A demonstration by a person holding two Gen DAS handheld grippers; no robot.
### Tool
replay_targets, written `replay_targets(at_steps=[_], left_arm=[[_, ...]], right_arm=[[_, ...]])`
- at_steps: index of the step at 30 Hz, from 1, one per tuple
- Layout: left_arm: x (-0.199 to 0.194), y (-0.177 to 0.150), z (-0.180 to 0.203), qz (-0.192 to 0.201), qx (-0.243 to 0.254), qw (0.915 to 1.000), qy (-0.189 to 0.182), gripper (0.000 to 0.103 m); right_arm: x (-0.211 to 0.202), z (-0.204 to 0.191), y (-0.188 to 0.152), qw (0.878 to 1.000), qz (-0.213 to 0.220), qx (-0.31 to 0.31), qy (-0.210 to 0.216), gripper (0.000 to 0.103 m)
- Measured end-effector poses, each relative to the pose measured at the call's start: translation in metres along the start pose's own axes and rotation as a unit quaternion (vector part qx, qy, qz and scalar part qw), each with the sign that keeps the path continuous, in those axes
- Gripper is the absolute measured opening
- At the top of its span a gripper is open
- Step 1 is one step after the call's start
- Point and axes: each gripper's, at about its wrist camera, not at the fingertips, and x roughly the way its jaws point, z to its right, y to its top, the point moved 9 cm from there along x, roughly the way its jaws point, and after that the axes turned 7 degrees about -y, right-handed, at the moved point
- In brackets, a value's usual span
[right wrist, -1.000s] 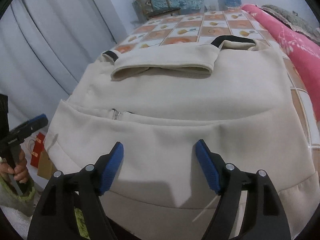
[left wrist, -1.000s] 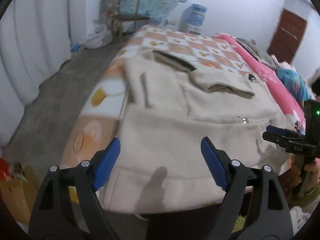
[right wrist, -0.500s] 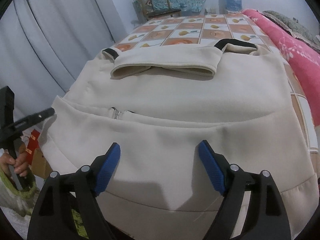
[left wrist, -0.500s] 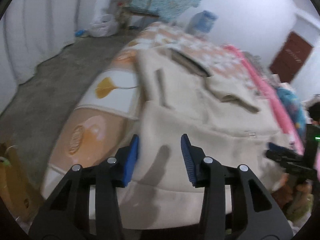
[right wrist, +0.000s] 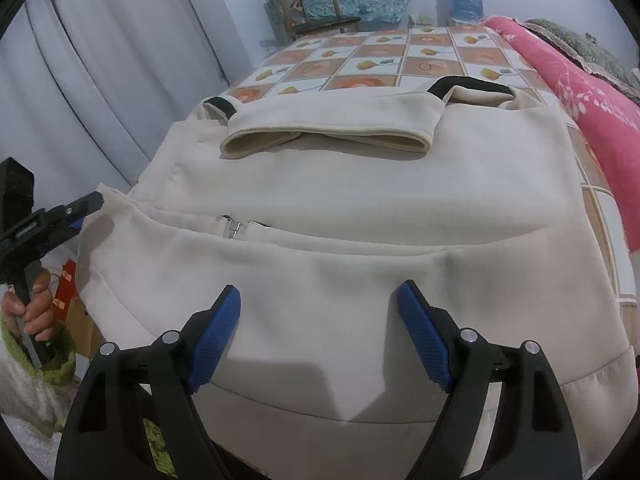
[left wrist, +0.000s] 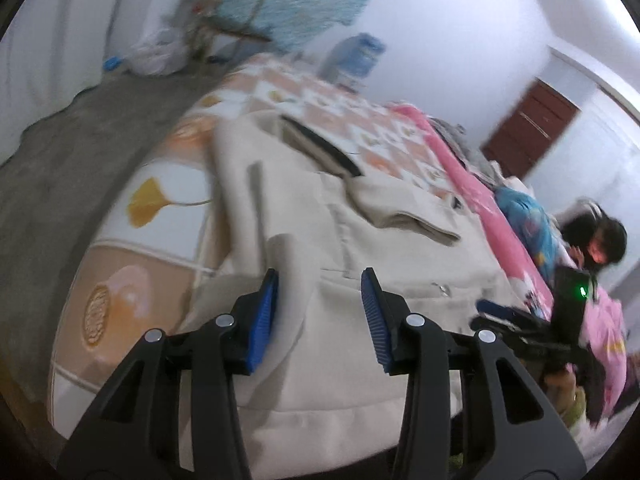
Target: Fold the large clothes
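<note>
Cream jacket (right wrist: 360,208) spread flat across bed (right wrist: 400,60), hem nearest both cameras; position unchanged from a second ago. Left tongs (left wrist: 320,312) narrowed to about half the earlier gap, raised fold of jacket edge between blue pads; actual pinch not discernible through blur. Right tongs (right wrist: 320,336) wide apart above hem, holding nothing. Left view smeared, far room indistinct.

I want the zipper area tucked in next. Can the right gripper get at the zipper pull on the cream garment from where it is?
Probably yes. The right gripper stands open over the cream garment, and only flat fabric lies between it and the zipper pull ahead; nothing blocks the way.
</note>
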Motion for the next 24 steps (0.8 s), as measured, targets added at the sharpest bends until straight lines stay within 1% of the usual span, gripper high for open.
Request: replay_targets(at_steps=[1, 2, 3, 5, 7, 8, 9, 10, 11, 12, 13, 14, 15, 16, 18, 19, 20, 21, 24], left_arm=[[0.003, -0.002, -0.002, -0.006, 0.007, 0.9998, 0.017, 0.043], [0.006, -0.004, -0.007, -0.013, 0.007, 0.9992, 0.038, 0.043], [0.011, -0.007, -0.015, -0.026, 0.005, 0.9975, 0.065, 0.043], [0.016, -0.01, -0.024, -0.03, -0.001, 0.9956, 0.089, 0.038], [0.01, -0.006, -0.022, -0.007, 0.0, 0.995, 0.1, 0.033], [0.006, -0.004, -0.015, 0.007, 0.006, 0.9958, 0.091, 0.033], [0.003, -0.002, -0.006, 0.016, 0.015, 0.9969, 0.076, 0.033], [0.002, -0.002, -0.001, 0.017, 0.023, 0.9972, 0.068, 0.034], [0.004, -0.004, 0.004, 0.013, 0.038, 0.9966, 0.072, 0.034], [0.007, -0.006, 0.003, 0.005, 0.048, 0.995, 0.087, 0.034], [0.01, -0.008, 0.0, -0.004, 0.056, 0.9927, 0.107, 0.034], [0.017, -0.012, -0.005, -0.022, 0.067, 0.9874, 0.142, 0.034], [0.02, -0.014, -0.009, -0.031, 0.075, 0.9826, 0.167, 0.034], [0.023, -0.016, -0.01, -0.038, 0.09, 0.976, 0.195, 0.032], [0.022, -0.016, -0.009, -0.037, 0.106, 0.9694, 0.218, 0.032], [0.021, -0.016, -0.009, -0.037, 0.112, 0.9667, 0.227, 0.032], [0.022, -0.017, -0.007, -0.039, 0.123, 0.9611, 0.244, 0.032], [0.02, -0.018, -0.007, -0.039, 0.129, 0.9583, 0.252, 0.032], [0.021, -0.02, -0.005, -0.041, 0.147, 0.9488, 0.276, 0.032]], right_arm=[[0.0, -0.001, 0.0, 1.0, 0.001, -0.001, -0.001, 0.079], [0.0, -0.001, 0.0, 1.0, 0.001, -0.002, -0.001, 0.08], [0.001, -0.002, 0.0, 1.0, 0.001, -0.003, -0.003, 0.08], [0.001, -0.002, 0.0, 1.0, 0.001, -0.006, -0.006, 0.08], [0.001, -0.002, 0.0, 1.0, 0.0, -0.006, -0.007, 0.08], [0.001, -0.002, 0.0, 1.0, -0.001, -0.006, -0.006, 0.08], [0.001, -0.002, 0.0, 1.0, 0.0, -0.005, -0.005, 0.08], [0.001, -0.002, 0.0, 1.0, 0.0, -0.004, -0.004, 0.08], [0.001, -0.002, 0.0, 1.0, 0.001, -0.004, -0.005, 0.08], [0.001, -0.001, 0.0, 1.0, 0.002, -0.006, -0.006, 0.08], [0.001, -0.002, 0.0, 1.0, 0.003, -0.008, -0.008, 0.08], [0.002, -0.003, 0.0, 1.0, 0.003, -0.01, -0.01, 0.08], [0.001, -0.003, 0.0, 1.0, 0.003, -0.012, -0.012, 0.08], [0.0, -0.003, 0.0, 1.0, 0.001, -0.012, -0.013, 0.08], [-0.003, -0.001, -0.001, 1.0, 0.0, -0.005, -0.012, 0.08], [-0.008, 0.002, -0.001, 1.0, 0.004, 0.002, -0.01, 0.08], [-0.015, 0.007, 0.0, 1.0, 0.013, 0.011, -0.009, 0.08], [-0.021, 0.013, -0.001, 1.0, 0.019, 0.019, -0.011, 0.08], [-0.038, 0.039, -0.002, 0.998, 0.033, 0.048, -0.033, 0.08]])
